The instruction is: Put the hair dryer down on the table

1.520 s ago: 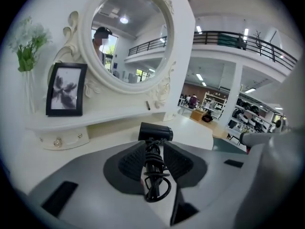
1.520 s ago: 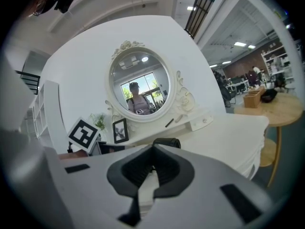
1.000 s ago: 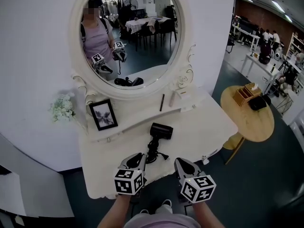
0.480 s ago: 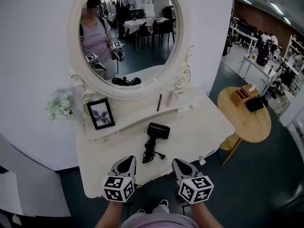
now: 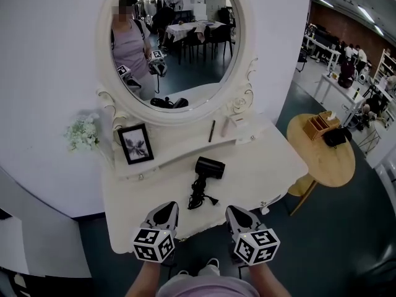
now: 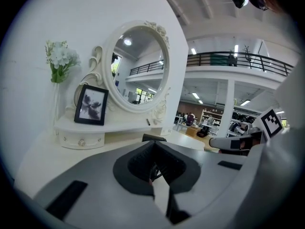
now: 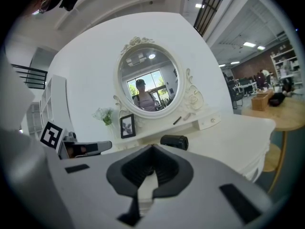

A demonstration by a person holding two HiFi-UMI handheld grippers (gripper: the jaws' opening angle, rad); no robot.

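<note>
The black hair dryer [image 5: 209, 167] lies on the white dressing table [image 5: 266, 163], its cord [image 5: 197, 195] bunched towards the front edge. My left gripper [image 5: 166, 211] hovers at the front edge, just left of the cord, shut and holding nothing. To the right of the cord, my right gripper [image 5: 236, 214] is also shut and holds nothing. In the left gripper view only the top of the hair dryer [image 6: 153, 138] shows beyond the closed left gripper [image 6: 153, 146]. The right gripper view has the hair dryer [image 7: 174, 141] lying ahead of the right gripper [image 7: 152, 151].
An oval mirror [image 5: 173, 42] stands at the back, with a raised shelf holding a framed photo [image 5: 136, 143], white flowers [image 5: 83, 133], a dark stick [image 5: 211, 130] and a small white box [image 5: 232, 126]. A round wooden side table [image 5: 322, 150] stands to the right.
My left gripper has drawn back and a little left, away from the cord. The hair dryer and the right gripper have stayed where they were.
</note>
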